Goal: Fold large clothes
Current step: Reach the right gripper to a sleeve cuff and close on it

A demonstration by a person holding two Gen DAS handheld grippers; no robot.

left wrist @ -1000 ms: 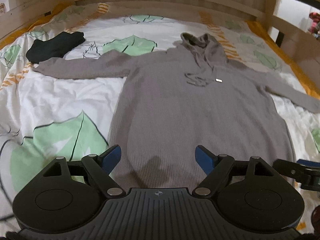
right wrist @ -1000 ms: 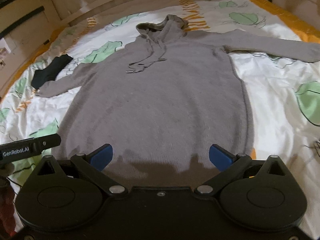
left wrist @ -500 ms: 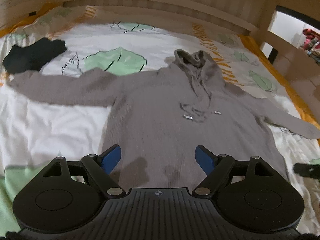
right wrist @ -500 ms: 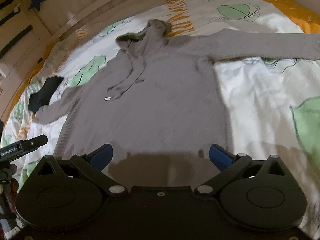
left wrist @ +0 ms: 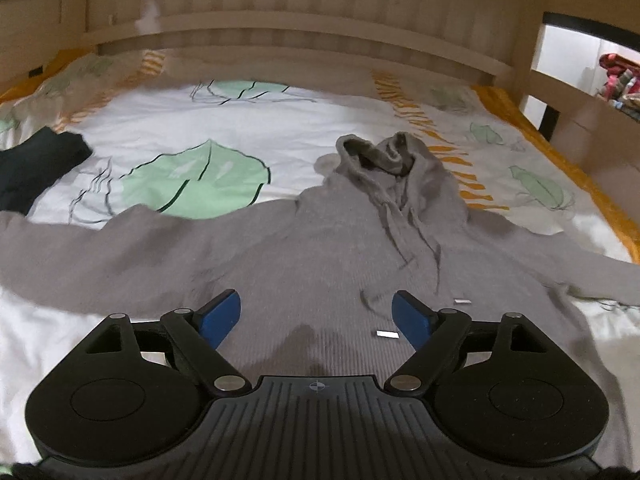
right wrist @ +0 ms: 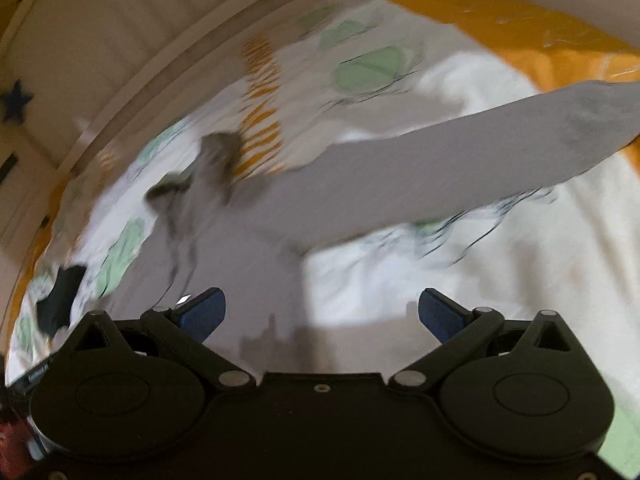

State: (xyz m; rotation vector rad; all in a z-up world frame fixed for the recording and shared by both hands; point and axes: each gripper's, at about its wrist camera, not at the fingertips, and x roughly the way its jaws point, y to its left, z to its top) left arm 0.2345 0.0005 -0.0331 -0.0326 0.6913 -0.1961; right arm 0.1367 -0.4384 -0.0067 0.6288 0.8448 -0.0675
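Note:
A large grey hooded sweater (left wrist: 320,256) lies flat, front up, on the bed, hood (left wrist: 384,156) toward the headboard and both sleeves spread out. My left gripper (left wrist: 316,316) is open and empty, hovering over the chest near the drawstrings. My right gripper (right wrist: 320,314) is open and empty, over the sweater's right side, below the right sleeve (right wrist: 460,156). The right wrist view is blurred by motion. The sweater's hem is hidden in both views.
The bed has a white sheet with green leaves (left wrist: 192,184) and orange borders (right wrist: 500,28). A black garment (left wrist: 32,164) lies at the far left by the left sleeve. A wooden headboard (left wrist: 320,40) and side rails enclose the bed.
Both grippers have moved forward over the sweater toward the hood. The right one has swung to the right, toward the right sleeve. Both stayed open.

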